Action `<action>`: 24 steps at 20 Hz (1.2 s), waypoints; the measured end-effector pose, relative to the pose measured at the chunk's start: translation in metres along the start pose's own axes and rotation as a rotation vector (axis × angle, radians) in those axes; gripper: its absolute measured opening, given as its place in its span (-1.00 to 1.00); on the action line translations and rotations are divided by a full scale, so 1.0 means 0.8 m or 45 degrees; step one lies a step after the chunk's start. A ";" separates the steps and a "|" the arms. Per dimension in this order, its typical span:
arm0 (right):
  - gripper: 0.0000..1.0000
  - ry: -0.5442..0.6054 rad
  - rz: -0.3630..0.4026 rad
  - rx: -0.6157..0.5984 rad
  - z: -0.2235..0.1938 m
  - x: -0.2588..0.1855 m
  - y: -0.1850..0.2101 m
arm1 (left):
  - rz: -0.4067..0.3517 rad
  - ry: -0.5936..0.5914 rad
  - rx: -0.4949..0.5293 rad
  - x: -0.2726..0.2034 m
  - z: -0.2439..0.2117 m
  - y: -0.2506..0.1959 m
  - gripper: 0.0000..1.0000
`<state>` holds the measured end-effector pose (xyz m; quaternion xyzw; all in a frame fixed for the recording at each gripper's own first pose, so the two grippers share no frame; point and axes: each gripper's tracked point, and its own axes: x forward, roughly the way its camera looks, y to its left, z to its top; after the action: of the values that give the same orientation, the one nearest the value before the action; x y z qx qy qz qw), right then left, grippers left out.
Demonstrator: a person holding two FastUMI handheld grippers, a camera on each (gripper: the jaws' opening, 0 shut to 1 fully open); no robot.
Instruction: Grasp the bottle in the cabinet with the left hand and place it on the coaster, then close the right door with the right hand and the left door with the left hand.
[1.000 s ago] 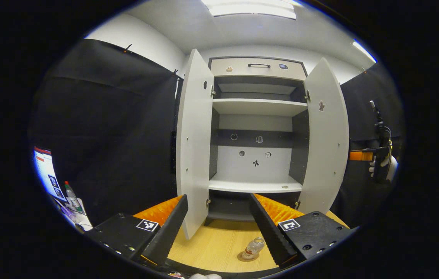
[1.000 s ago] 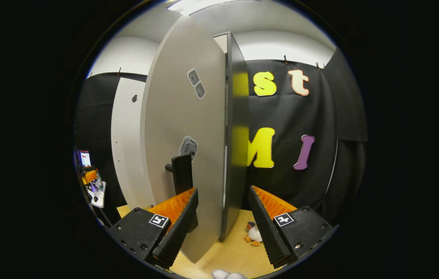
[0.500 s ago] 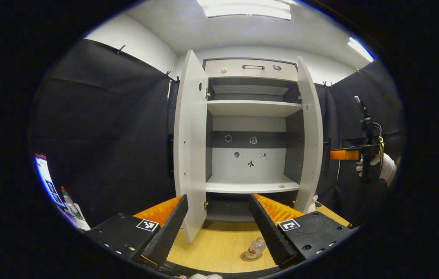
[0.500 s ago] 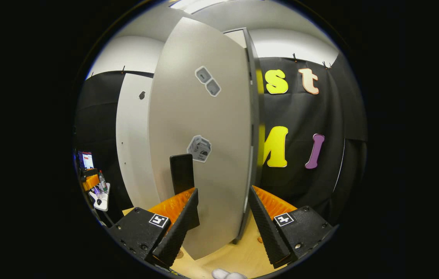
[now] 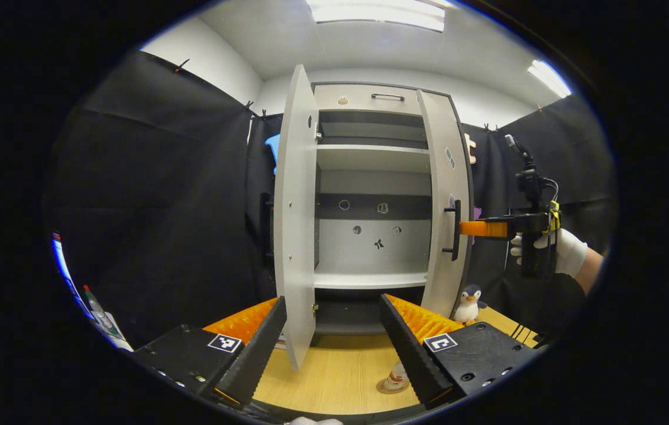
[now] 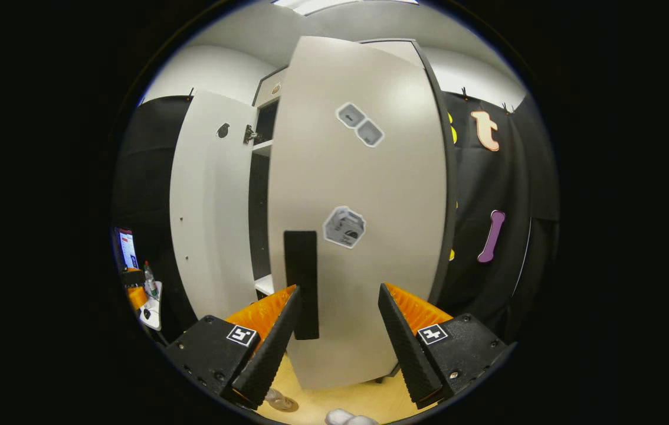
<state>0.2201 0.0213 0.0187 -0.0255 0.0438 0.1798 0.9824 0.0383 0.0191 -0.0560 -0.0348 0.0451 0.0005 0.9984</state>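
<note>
The clear bottle (image 5: 397,375) stands on the round coaster (image 5: 389,388) on the wooden table, low between my left gripper's (image 5: 331,337) open fingers, which hold nothing. The cabinet's left door (image 5: 296,224) stands wide open. Its right door (image 5: 444,206) is swung partway shut. In the left gripper view my right gripper (image 5: 479,229), held by a gloved hand (image 5: 550,251), reaches the door beside its dark handle (image 5: 455,230). In the right gripper view the right gripper (image 6: 337,330) is open, its fingers up against the right door's (image 6: 370,200) outer face, next to the handle (image 6: 301,283).
Bare shelves (image 5: 370,278) show inside the cabinet. A penguin toy (image 5: 469,302) stands on the table (image 5: 334,378) by the right door's foot. A screen (image 6: 128,248) and another bottle (image 6: 148,278) sit far off at the left. The left door (image 6: 210,200) juts toward me.
The right door has swung from wide open to partly shut, pushed by the right gripper, which followed it inward. The left gripper drifted slightly; bottle and left door stayed put.
</note>
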 end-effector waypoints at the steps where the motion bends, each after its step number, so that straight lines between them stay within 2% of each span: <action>1: 0.63 -0.008 -0.001 0.008 0.002 -0.004 0.006 | -0.007 0.000 -0.002 0.001 -0.001 0.007 0.92; 4: 0.63 0.009 -0.046 -0.010 0.002 -0.015 0.013 | -0.026 -0.001 -0.014 0.000 0.000 0.028 0.86; 6: 0.63 0.029 -0.065 -0.016 -0.003 -0.030 0.016 | -0.020 -0.013 -0.023 0.004 0.003 0.052 0.92; 10: 0.63 0.079 -0.051 -0.046 -0.030 -0.078 0.035 | 0.008 -0.028 -0.026 0.025 0.014 0.107 0.92; 15: 0.63 0.162 -0.102 -0.046 -0.072 -0.130 0.053 | 0.114 -0.051 -0.033 0.070 0.032 0.198 0.92; 17: 0.63 0.203 -0.137 -0.040 -0.090 -0.146 0.056 | 0.144 -0.067 -0.036 0.092 0.040 0.225 0.83; 18: 0.63 0.220 -0.152 -0.032 -0.098 -0.152 0.058 | 0.156 -0.074 -0.032 0.104 0.042 0.234 0.89; 21: 0.63 0.266 -0.171 0.019 -0.113 -0.169 0.062 | 0.171 -0.102 -0.013 0.142 0.060 0.257 0.89; 22: 0.63 0.268 -0.181 0.032 -0.114 -0.174 0.060 | 0.165 -0.114 -0.008 0.152 0.068 0.260 0.80; 23: 0.63 0.270 -0.196 0.040 -0.114 -0.180 0.056 | 0.162 -0.122 -0.004 0.161 0.074 0.260 0.80; 24: 0.63 0.274 -0.213 0.041 -0.116 -0.184 0.052 | 0.155 -0.136 0.006 0.172 0.081 0.259 0.89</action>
<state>0.0613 0.0024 -0.0608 -0.0325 0.1495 0.0928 0.9839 0.1799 0.2300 -0.0181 -0.0297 -0.0063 0.0629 0.9976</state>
